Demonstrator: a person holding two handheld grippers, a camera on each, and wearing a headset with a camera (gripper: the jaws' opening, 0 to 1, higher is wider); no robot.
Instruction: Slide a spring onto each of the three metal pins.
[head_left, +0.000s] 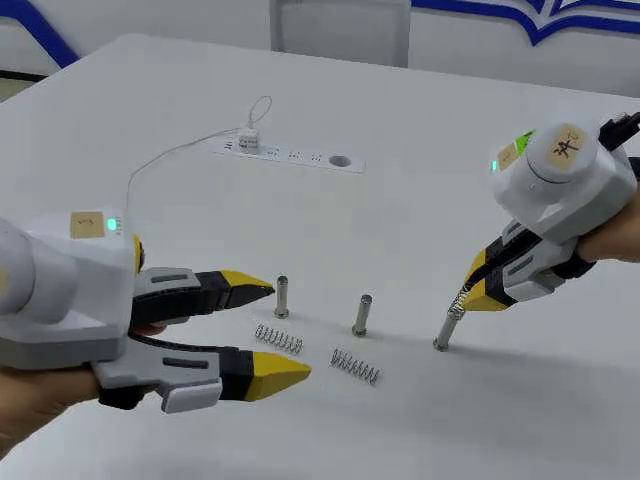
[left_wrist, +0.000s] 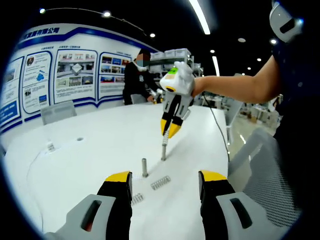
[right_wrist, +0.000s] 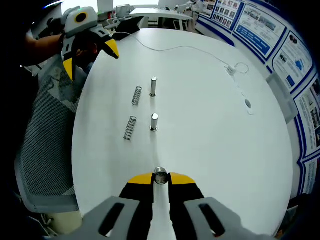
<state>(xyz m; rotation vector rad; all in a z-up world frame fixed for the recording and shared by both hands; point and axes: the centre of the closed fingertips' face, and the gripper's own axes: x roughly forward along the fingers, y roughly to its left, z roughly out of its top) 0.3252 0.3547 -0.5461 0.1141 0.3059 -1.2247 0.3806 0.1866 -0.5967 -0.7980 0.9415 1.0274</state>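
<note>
Nearest me, my left gripper (head_left: 290, 330) hovers low over the table (head_left: 450, 430). Its jaws are spread wide with nothing in them.

The near spring (head_left: 278, 340) lies flat between its tips in the head view. The second loose spring (head_left: 355, 366) lies flat just to the right of that. The two are apart from each other and neither is on a pin.

Just behind them three pins stand upright in a row: left pin (head_left: 281, 297), middle pin (head_left: 362, 315), right pin (head_left: 445, 332). The left and middle pins are bare.

The right gripper (head_left: 475, 293) is above the right pin, jaws pinched on the held spring (head_left: 461, 300). Its own view looks down the coil end-on. The spring hangs tilted with its lower end at the pin's top. I can't tell whether the first coils are over the tip yet.

My read is that this is spring one of three, at the threading stage. Next I need to square the coil's axis to the pin and lower straight down. I'd release only once the pin has captured the coil. The pin looks free-standing, so a sideways push could tip it.

After that, two loose springs go on two bare pins. The left gripper is well placed for the near spring.

Farthest back are the power strip (head_left: 290, 155) and its cable (head_left: 180, 150), well apart from the work.
</note>
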